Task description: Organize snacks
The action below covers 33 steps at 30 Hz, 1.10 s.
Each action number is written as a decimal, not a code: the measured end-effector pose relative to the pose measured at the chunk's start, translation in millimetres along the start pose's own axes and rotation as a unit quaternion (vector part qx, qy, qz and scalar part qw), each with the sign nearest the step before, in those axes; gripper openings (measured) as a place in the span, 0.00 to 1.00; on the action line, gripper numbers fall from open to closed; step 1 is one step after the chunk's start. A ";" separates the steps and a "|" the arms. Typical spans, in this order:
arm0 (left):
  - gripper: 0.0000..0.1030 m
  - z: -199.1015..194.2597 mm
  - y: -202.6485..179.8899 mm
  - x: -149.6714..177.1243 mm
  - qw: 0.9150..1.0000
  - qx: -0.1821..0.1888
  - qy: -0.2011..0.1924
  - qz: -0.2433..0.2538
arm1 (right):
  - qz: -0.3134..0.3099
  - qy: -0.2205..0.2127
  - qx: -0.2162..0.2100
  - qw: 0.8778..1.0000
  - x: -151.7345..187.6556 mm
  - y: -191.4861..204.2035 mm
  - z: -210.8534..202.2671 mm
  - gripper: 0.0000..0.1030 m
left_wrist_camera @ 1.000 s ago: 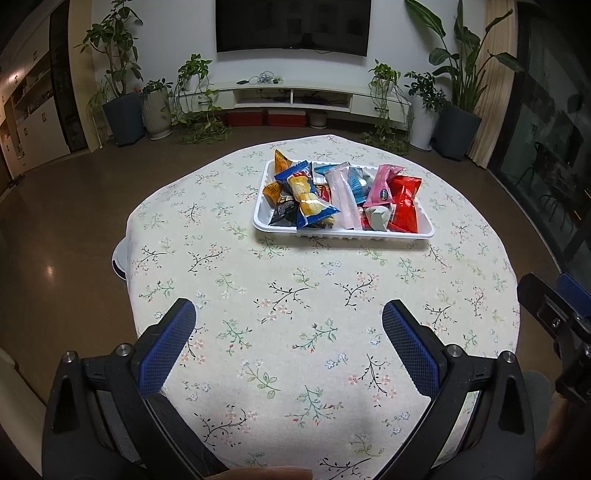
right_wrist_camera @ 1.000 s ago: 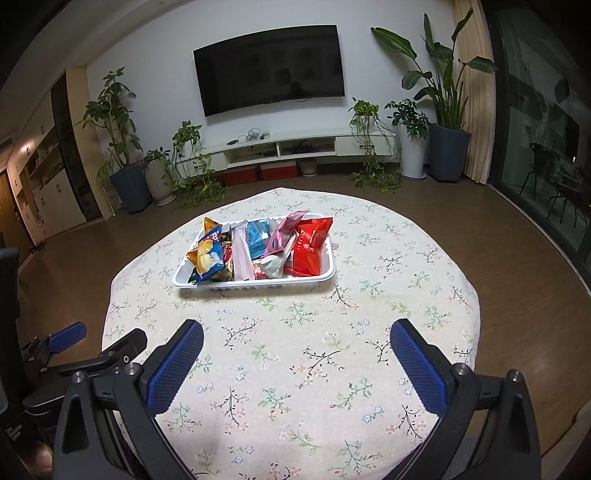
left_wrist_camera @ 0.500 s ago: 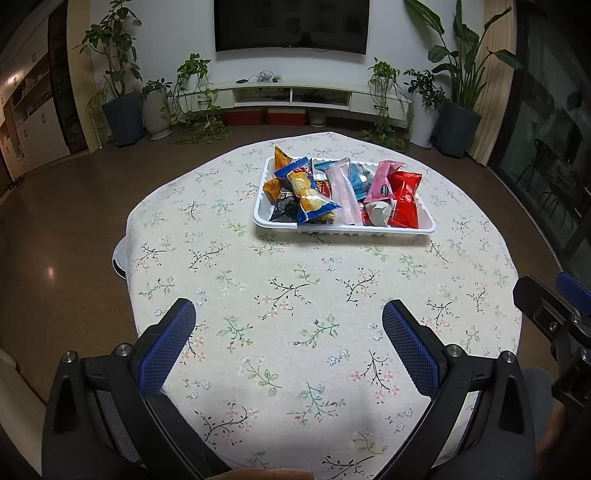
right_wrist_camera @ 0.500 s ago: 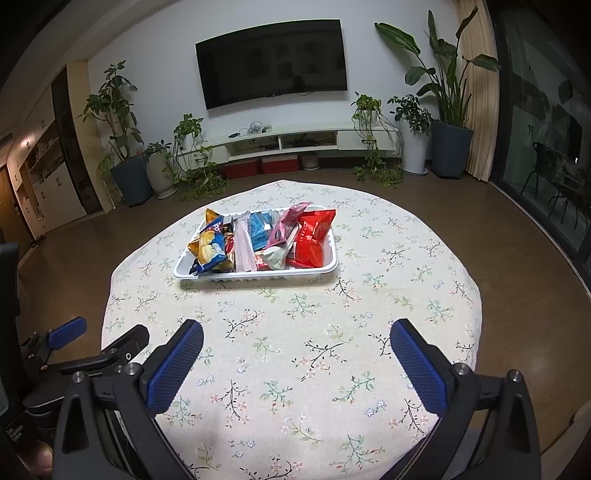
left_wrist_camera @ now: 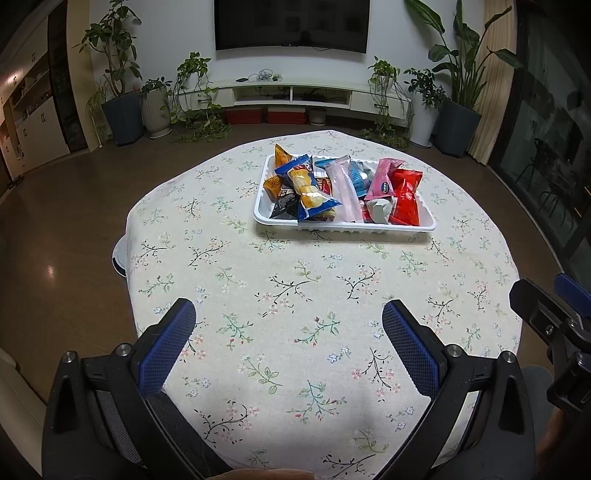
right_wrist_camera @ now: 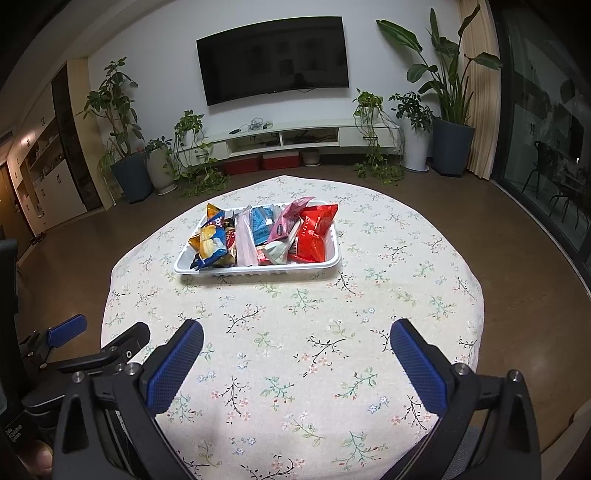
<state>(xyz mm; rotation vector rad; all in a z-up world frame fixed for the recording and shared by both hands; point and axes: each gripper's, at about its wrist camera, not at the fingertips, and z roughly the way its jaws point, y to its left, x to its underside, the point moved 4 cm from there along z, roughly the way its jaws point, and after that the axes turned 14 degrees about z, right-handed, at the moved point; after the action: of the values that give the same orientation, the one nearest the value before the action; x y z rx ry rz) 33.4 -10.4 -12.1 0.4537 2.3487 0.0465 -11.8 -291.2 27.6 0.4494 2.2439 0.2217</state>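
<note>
Filling the white tray (left_wrist_camera: 343, 226), bright snack packets (left_wrist_camera: 404, 195) overlap untidily.

1. White tray (left_wrist_camera: 424, 226): floor hidden under the heaped snack packets; only rim and near wall show.
2. Black packet (left_wrist_camera: 283, 204): mostly covered by the blue-edged clear packet (left_wrist_camera: 309, 192); print unreadable.
3. Small orange packet (left_wrist_camera: 272, 183): partly tucked behind its neighbours.
4. Pink packet (left_wrist_camera: 384, 176): logo too small to read.
5. Right gripper (left_wrist_camera: 565, 325) in the left wrist view: cut off by the right edge; finger spread not judgeable there.
6. Left gripper (right_wrist_camera: 92, 343) in the right wrist view: low at the left, its base lost in dark.
7. Television (left_wrist_camera: 291, 24): top cropped in the left wrist view.
8. Round white object (left_wrist_camera: 119, 256) at the table's left edge: mostly hidden beneath the tablecloth (left_wrist_camera: 295, 314); identity unclear.
</note>
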 end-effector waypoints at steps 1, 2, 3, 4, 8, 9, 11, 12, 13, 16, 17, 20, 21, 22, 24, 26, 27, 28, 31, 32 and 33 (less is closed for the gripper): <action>0.99 0.0 0.0 0.0 1.000 0.000 0.000 0.000 | 0.000 0.000 0.000 1.000 0.1 0.1 0.0 1.00; 0.99 0.1 0.0 0.1 1.000 0.001 0.000 0.000 | 0.000 0.000 0.000 1.000 0.4 0.1 0.2 1.00; 0.99 0.5 0.1 1.6 1.000 0.001 0.000 0.000 | 0.000 0.001 0.000 1.000 0.6 0.2 0.3 1.00; 0.99 0.6 0.1 2.3 1.000 0.000 0.000 0.000 | 0.000 0.001 0.000 1.000 1.0 0.2 0.6 1.00; 0.99 0.5 0.1 1.4 1.000 0.000 0.000 0.000 | 0.000 0.001 0.000 1.000 1.2 0.4 0.5 1.00; 0.99 0.5 0.0 1.4 1.000 0.001 0.000 0.000 | 0.000 0.001 0.000 1.000 1.4 0.4 0.6 1.00; 0.99 0.5 -0.1 1.6 1.000 0.000 0.000 0.000 | 0.000 0.002 0.000 1.000 1.3 0.4 0.6 1.00; 0.99 0.4 -0.1 1.5 1.000 0.001 0.000 0.000 | 0.000 0.002 0.000 1.000 1.6 0.5 0.6 1.00; 0.99 0.3 -0.2 1.3 1.000 0.001 0.000 0.000 | 0.000 0.001 0.000 1.000 1.3 0.4 0.5 1.00; 0.99 0.6 -0.1 1.9 1.000 0.001 0.001 0.000 | 0.000 0.001 0.000 1.000 1.3 0.5 0.4 1.00; 0.99 0.7 -0.1 2.1 1.000 0.001 0.001 0.000 | 0.000 0.001 0.000 1.000 1.4 0.6 0.4 1.00; 0.99 0.8 0.0 2.4 1.000 0.001 0.001 0.000 | 0.000 0.002 0.000 1.000 1.5 0.7 0.3 1.00; 0.99 1.0 0.2 3.1 1.000 0.001 0.001 0.000 | 0.000 0.002 0.000 1.000 1.7 0.7 0.2 1.00; 0.99 0.9 0.0 2.9 1.000 0.001 0.001 0.000 | 0.000 0.002 0.001 1.000 1.4 0.7 0.1 1.00; 0.99 0.7 0.0 2.1 1.000 0.000 0.001 0.000 | 0.000 0.002 0.000 1.000 1.2 0.7 0.0 1.00; 0.99 0.8 0.0 2.3 1.000 0.001 0.001 0.000 | 0.000 0.002 0.000 1.000 1.2 0.7 0.0 1.00; 0.99 0.7 0.0 2.0 1.000 0.001 0.001 0.000 | 0.000 0.002 0.001 1.000 1.4 0.8 0.0 1.00; 0.99 0.7 0.0 2.0 1.000 0.001 0.001 0.000 | 0.000 0.002 0.000 1.000 0.9 0.7 -0.1 1.00; 0.99 0.6 -0.1 1.9 1.000 0.001 0.001 0.000 | 0.000 0.002 0.001 1.000 1.1 0.8 -0.5 1.00; 0.99 0.7 -0.1 2.1 1.000 0.001 0.001 0.000 | 0.000 0.002 0.000 1.000 1.2 0.7 -0.5 1.00; 0.99 0.6 -0.1 2.1 1.000 0.000 0.001 0.000 | 0.000 0.002 0.000 1.000 0.5 0.7 -0.5 1.00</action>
<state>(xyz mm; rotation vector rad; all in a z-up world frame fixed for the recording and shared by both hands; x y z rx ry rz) 32.3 -9.8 -14.0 0.4546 2.3512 0.0463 -12.3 -290.3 27.8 0.4506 2.2482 0.2223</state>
